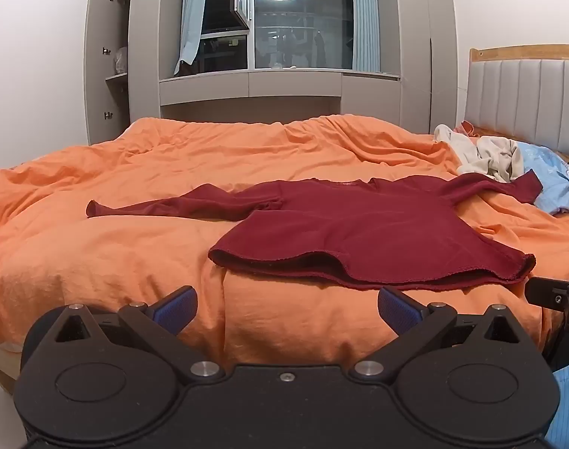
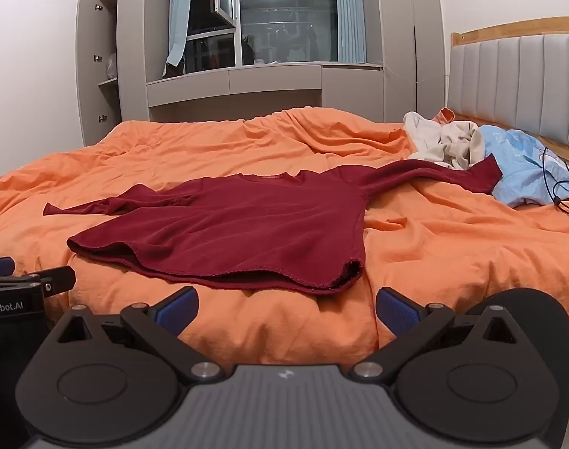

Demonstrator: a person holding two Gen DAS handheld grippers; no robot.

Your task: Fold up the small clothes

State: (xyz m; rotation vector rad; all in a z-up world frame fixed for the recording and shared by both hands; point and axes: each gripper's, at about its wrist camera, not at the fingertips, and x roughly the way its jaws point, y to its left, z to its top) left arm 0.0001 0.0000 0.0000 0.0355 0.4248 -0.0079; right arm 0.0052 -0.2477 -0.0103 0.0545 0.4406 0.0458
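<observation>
My left claw (image 1: 287,308) and my right claw (image 2: 286,308) each sit at the bottom centre of their own view, blue pads spread wide with nothing between them — both released, hovering just short of the bed's near edge. A dark red long-sleeved top (image 1: 359,232) lies flat in the middle of the frame on the orange duvet (image 1: 116,254), hem toward me, sleeves stretched out to left and right. At the right edge, near the padded headboard (image 2: 516,82), sit a crumpled cream garment (image 2: 449,142) and a light blue cloth (image 2: 523,172) — the right sleeve's cuff reaches them.
</observation>
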